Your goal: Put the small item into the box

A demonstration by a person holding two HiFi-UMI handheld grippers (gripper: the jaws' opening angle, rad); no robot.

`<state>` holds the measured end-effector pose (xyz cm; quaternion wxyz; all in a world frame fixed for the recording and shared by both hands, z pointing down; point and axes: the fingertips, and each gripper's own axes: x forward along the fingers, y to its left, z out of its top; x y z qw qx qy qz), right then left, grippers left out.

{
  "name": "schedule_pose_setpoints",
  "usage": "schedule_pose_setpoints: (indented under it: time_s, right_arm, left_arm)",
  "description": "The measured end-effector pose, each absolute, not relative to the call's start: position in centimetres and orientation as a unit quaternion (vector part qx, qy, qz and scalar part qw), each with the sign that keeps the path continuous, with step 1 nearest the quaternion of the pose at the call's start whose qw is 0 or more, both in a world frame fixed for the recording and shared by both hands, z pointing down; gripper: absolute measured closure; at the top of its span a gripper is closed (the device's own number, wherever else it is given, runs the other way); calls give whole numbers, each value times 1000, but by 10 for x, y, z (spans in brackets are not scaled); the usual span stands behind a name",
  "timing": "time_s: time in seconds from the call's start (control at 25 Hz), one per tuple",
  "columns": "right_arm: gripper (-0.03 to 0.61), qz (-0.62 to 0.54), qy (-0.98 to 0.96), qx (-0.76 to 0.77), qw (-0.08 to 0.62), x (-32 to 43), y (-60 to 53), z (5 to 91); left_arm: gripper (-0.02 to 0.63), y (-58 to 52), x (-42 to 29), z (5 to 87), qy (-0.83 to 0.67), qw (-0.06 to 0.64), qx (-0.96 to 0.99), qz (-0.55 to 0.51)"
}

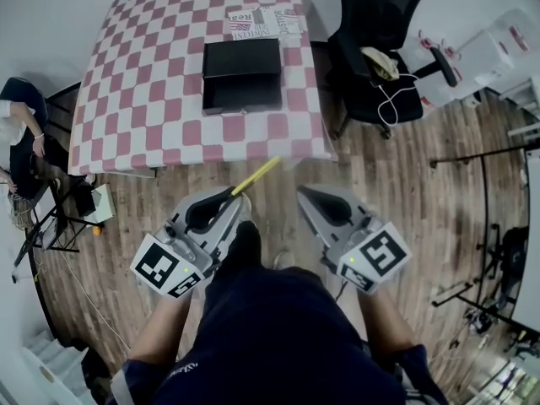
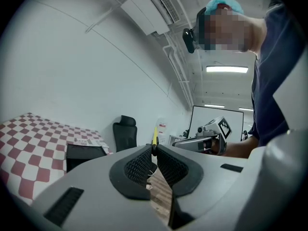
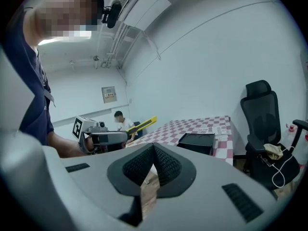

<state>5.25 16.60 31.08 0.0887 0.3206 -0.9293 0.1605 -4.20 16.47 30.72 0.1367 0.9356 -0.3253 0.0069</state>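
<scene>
The slim yellow item (image 1: 256, 175) is pinched at one end between the left gripper's (image 1: 234, 192) jaws and juts forward over the wood floor (image 1: 396, 167) toward the near edge of the checkered table (image 1: 135, 116) — short of it, not over it. The black box (image 1: 242, 74) lies on the table's far half, a printed paper (image 1: 261, 22) just beyond it at the far edge. The right gripper (image 1: 302, 194) hangs beside the left, jaws pressed together with nothing in them — an office chair (image 1: 375, 49) stands right of the table.
</scene>
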Motion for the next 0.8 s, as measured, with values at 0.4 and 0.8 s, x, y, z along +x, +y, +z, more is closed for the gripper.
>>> schedule_pose_setpoints:
  time_s: [0.4,0.8]
  right_arm:
    - [563,172,-919,340,96,3,56,320]
    - [563,180,-904,369,124,-20,-16,333]
  left_arm:
    - [554,51,-95,325,-308,153,939,14]
    - [554,-25,-127,342,-282,161,945,33]
